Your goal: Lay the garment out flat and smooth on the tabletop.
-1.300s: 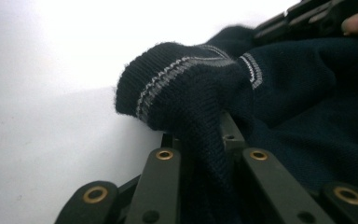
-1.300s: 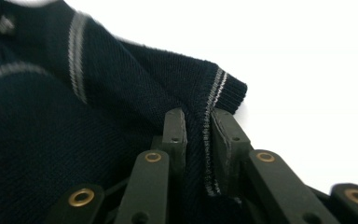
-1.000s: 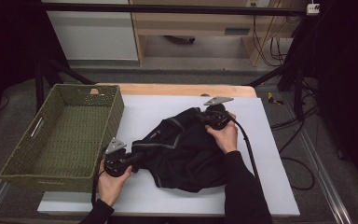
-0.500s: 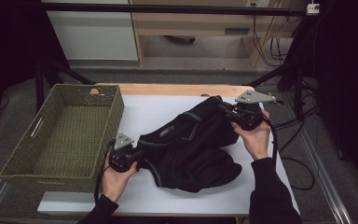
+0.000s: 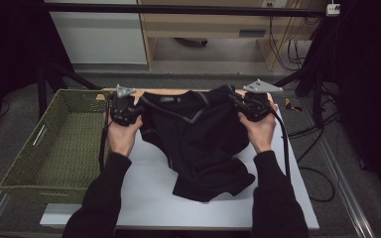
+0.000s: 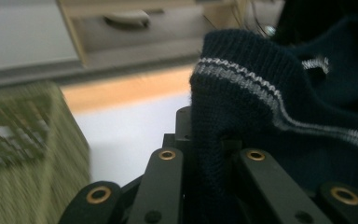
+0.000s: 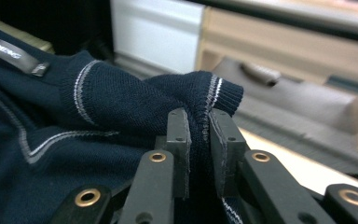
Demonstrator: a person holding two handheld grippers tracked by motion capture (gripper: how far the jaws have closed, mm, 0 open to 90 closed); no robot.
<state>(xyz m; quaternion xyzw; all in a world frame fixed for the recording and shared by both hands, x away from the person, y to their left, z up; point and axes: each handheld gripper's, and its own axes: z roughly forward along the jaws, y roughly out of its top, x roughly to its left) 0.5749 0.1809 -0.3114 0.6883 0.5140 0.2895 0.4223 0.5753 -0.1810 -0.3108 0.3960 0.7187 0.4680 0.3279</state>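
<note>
hanging between both grippers, the sweater (image 5: 193, 134) is lifted, its hem trailing on the table (image 5: 144, 198). left gripper (image 5: 125, 110) and right gripper (image 5: 252, 108) each clench its collar edge beside the basket (image 5: 54, 148).

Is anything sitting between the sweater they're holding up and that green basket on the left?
Nothing visible does. The sweater hangs from the left gripper and right gripper, both clamped on its knit edge. The green basket lies just beside the left gripper, with bare white table between.
</note>
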